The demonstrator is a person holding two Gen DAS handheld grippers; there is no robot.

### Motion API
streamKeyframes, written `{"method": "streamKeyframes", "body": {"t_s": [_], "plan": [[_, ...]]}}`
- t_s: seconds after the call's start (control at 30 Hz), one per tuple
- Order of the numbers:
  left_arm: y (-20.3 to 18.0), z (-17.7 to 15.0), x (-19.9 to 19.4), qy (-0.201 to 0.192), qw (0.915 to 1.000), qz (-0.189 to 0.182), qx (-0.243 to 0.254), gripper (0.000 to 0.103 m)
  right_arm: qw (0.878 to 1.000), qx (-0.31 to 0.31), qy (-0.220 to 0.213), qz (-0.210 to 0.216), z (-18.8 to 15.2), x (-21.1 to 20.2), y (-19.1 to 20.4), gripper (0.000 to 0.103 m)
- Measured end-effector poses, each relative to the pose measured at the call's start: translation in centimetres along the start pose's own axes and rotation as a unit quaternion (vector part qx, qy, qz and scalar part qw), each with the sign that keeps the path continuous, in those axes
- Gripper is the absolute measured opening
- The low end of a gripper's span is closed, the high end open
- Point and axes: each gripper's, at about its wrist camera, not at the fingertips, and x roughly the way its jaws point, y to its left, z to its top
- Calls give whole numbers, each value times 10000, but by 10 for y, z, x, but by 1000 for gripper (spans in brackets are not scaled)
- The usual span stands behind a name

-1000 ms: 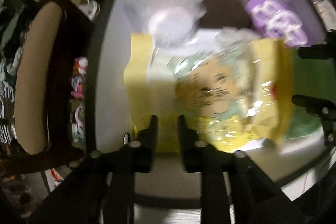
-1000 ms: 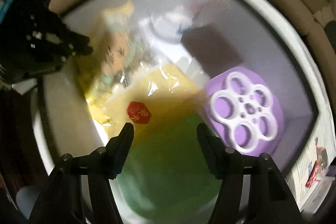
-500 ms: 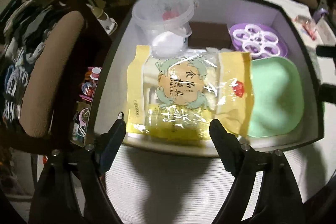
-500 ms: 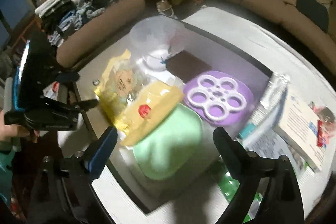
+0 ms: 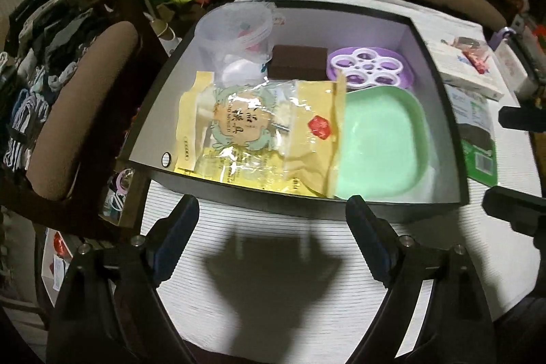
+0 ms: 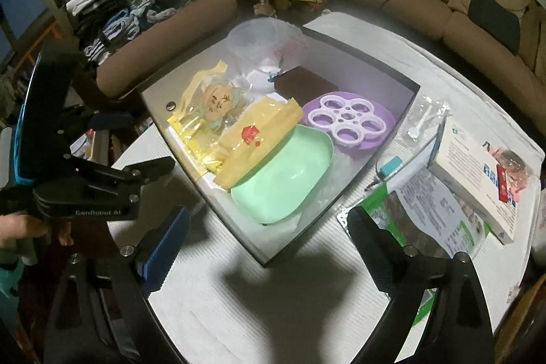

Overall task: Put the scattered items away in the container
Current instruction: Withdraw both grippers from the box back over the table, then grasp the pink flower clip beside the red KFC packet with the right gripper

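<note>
A black box with a white inside stands on the white table. In it lie a yellow snack bag, a green plate, a purple flower-holed tray, a brown block and a clear tub. My left gripper is open and empty, above the table in front of the box; it also shows in the right wrist view. My right gripper is open and empty, near the box's front right corner.
Right of the box on the table lie a white book, a green packet, a small clear bag and a blue-tipped item. A brown chair stands left; sofas behind.
Both grippers have pulled back up out of the box. The left gripper opened and let go of the yellow snack bag, which now lies in the box partly over the green plate.
</note>
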Motion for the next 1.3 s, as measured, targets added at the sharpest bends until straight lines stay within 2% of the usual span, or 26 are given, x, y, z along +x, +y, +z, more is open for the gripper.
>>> {"method": "streamKeyframes", "body": {"t_s": [0.17, 0.27, 0.4, 0.57, 0.6, 0.63, 1.0, 1.17, 1.3], "plan": [[-6, -6, -20, -68, 10000, 11, -30, 87, 9999, 25, -107, 11, -7, -13, 5, 96], [-10, -9, -36, -180, 9998, 18, -31, 87, 9997, 81, -154, -144, -13, -22, 4, 103], [-22, -18, -62, -369, 9990, -226, -100, 91, 9985, 341, -291, -310, -30, -39, -9, 103], [-57, -30, -84, -471, 9977, -480, -5, 93, 9955, 739, -379, -457, -64, -62, -35, 103], [-65, -32, -86, -464, 9974, -550, 5, 94, 9947, 793, -401, -515, -72, -67, -41, 103], [-74, -34, -87, -441, 9972, -597, 7, 103, 9940, 849, -421, -546, -79, -72, -46, 103], [-170, -56, -83, -375, 9947, -957, 60, 103, 9824, 1453, -514, -1058, -174, -116, -113, 103], [-202, -68, -69, -543, 9912, -1207, 38, 103, 9726, 1878, -555, -1255, -216, -119, -152, 103], [-229, -71, -45, -444, 9886, -1440, 73, 103, 9686, 2006, -598, -1341, -235, -111, -171, 103]]}}
